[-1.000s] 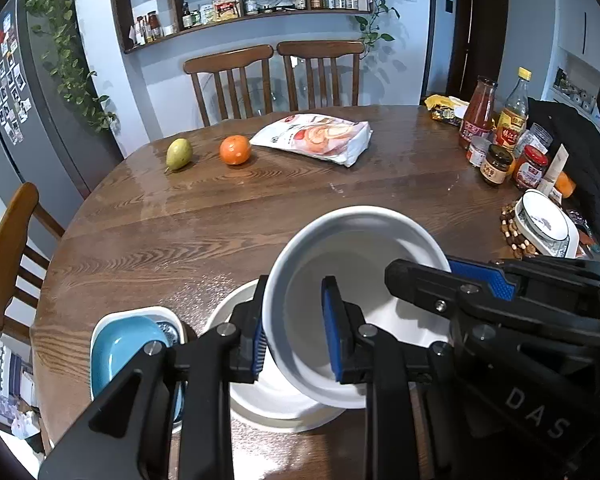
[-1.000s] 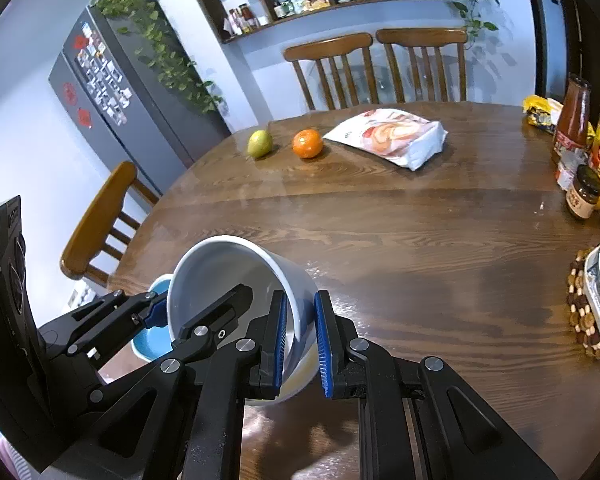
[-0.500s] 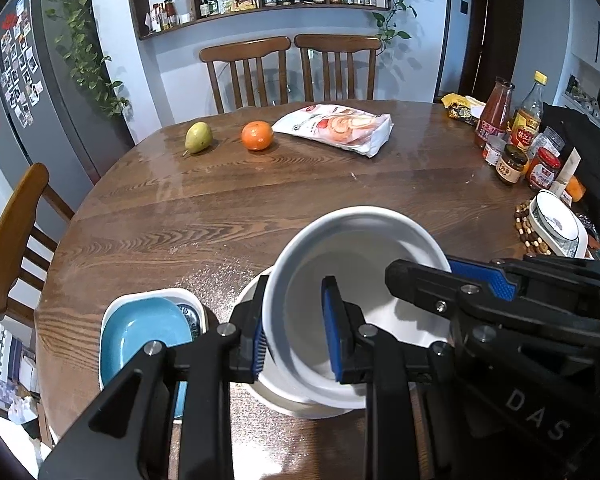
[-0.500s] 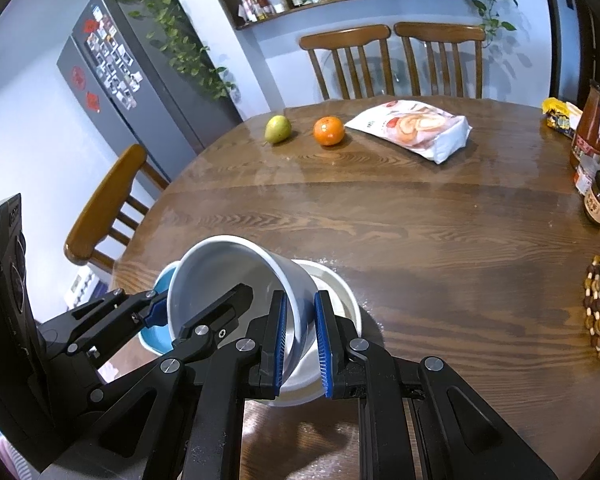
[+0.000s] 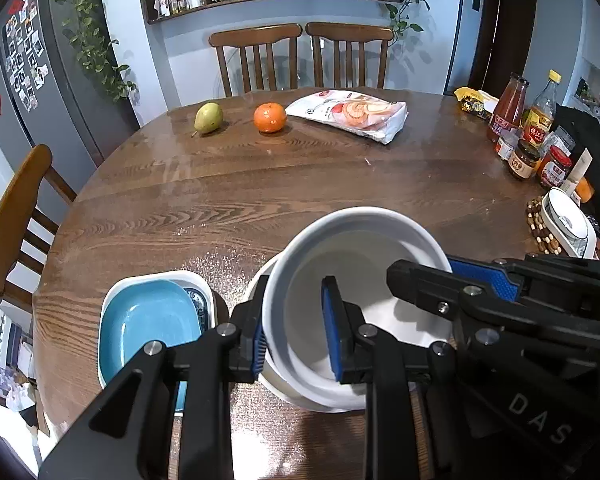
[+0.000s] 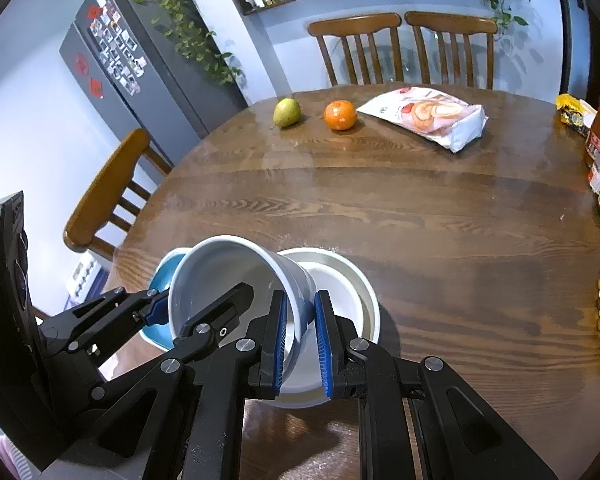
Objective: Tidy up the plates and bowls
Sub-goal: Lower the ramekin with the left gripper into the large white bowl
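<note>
Round wooden table (image 5: 300, 184), kitchen setting: pear (image 5: 208, 117), orange (image 5: 270, 117) and snack bag (image 5: 350, 114) at far side. Deep white bowl (image 5: 364, 280), tilted, over a shallow white bowl (image 6: 340, 280) near the front edge. Left gripper (image 5: 298, 330) and right gripper (image 6: 301, 332) each clamp its rim. Blue dish (image 5: 148, 320) just beside, left.

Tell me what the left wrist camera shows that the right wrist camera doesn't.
Only the left wrist view shows the blue dish's full inside and the white dish on the beaded trivet. Only the right wrist view shows the white bowl's outer wall tilted over the white plate. Both show the left gripper and right gripper clamped on the bowl's rim, plus the pear and orange.
</note>
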Motion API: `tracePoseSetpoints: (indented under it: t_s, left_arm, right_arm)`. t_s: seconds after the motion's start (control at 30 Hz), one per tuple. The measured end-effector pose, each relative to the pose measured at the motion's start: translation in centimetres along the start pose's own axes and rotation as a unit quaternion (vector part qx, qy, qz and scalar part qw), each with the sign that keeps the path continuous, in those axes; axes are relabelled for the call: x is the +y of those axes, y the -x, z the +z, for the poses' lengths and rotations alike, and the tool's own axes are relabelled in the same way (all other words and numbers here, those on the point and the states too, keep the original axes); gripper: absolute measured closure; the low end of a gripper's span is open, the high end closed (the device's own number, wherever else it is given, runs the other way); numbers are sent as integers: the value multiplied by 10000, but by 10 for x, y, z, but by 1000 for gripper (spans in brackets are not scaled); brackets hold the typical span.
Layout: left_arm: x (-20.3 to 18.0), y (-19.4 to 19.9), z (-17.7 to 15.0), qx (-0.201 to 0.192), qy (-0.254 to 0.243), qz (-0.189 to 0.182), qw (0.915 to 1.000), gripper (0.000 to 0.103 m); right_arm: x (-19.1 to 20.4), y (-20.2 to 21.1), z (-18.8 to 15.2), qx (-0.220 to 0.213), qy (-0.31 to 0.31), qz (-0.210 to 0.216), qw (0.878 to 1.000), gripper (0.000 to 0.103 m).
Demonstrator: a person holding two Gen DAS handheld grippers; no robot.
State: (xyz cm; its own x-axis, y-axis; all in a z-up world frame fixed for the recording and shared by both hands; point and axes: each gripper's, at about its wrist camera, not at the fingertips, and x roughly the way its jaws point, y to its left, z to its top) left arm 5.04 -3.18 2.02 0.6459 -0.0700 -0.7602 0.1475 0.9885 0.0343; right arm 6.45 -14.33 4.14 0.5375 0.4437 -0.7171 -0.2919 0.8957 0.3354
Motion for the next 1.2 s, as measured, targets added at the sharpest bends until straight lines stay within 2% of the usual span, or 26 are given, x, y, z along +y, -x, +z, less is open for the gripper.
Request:
tracePoseSetpoints:
  t_s: [1.2]
  left_arm:
    - [2,-39,0,579,-18,-54,9983,83]
  right_arm:
    - [-10,-40,0,490,-184,-18,9986,86]
